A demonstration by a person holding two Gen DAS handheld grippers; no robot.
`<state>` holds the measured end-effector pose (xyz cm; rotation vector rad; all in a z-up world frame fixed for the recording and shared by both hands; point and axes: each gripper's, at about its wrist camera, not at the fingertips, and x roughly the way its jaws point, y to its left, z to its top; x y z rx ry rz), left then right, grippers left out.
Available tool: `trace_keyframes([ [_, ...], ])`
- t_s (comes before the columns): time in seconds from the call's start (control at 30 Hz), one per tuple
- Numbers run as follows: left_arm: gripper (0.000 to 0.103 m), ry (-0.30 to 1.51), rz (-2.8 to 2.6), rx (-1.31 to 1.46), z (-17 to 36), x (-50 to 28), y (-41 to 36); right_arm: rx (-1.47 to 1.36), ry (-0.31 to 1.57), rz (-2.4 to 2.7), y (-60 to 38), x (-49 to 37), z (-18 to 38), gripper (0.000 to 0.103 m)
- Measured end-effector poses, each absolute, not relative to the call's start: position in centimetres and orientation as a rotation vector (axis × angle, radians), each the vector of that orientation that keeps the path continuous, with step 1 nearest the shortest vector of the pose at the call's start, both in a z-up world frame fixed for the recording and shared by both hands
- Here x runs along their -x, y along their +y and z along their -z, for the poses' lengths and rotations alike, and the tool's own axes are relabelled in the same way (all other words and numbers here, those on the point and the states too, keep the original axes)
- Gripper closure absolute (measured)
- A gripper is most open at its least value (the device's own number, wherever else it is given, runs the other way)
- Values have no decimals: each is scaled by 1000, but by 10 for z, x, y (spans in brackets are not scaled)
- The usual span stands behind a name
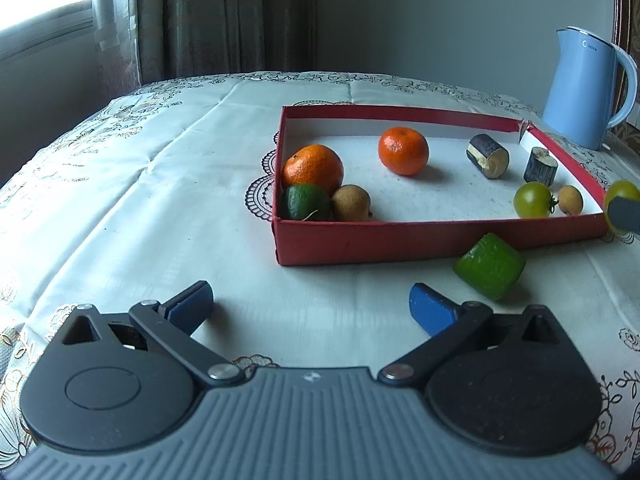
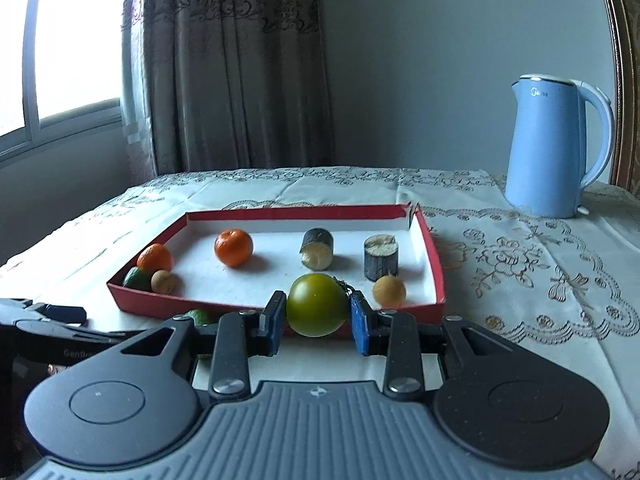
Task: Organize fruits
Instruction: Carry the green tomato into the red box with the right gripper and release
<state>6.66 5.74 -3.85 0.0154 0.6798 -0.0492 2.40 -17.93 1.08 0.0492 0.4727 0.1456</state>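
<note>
Right gripper (image 2: 318,318) jaws clench a green tomato (image 2: 317,305); left gripper (image 1: 311,307) jaws gape, holding nothing.

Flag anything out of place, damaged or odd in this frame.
The green cut fruit piece lies on the tablecloth outside the red tray, near its front wall, while the other fruits sit inside. The tray's far right corner looks torn open.

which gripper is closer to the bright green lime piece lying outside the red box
Left. The open left gripper sits just beside the lime piece; the right gripper, holding a green tomato, is farther over.
</note>
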Motion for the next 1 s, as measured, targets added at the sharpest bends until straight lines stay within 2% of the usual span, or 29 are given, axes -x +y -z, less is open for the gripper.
trace_keyframes([
  [0.27, 0, 679, 49, -16, 39, -67, 58, -21, 466, -124, -184, -55, -18, 70],
  [1.0, 0, 679, 49, -16, 38, -67, 57, 4, 640, -98, -174, -143, 11, 70],
])
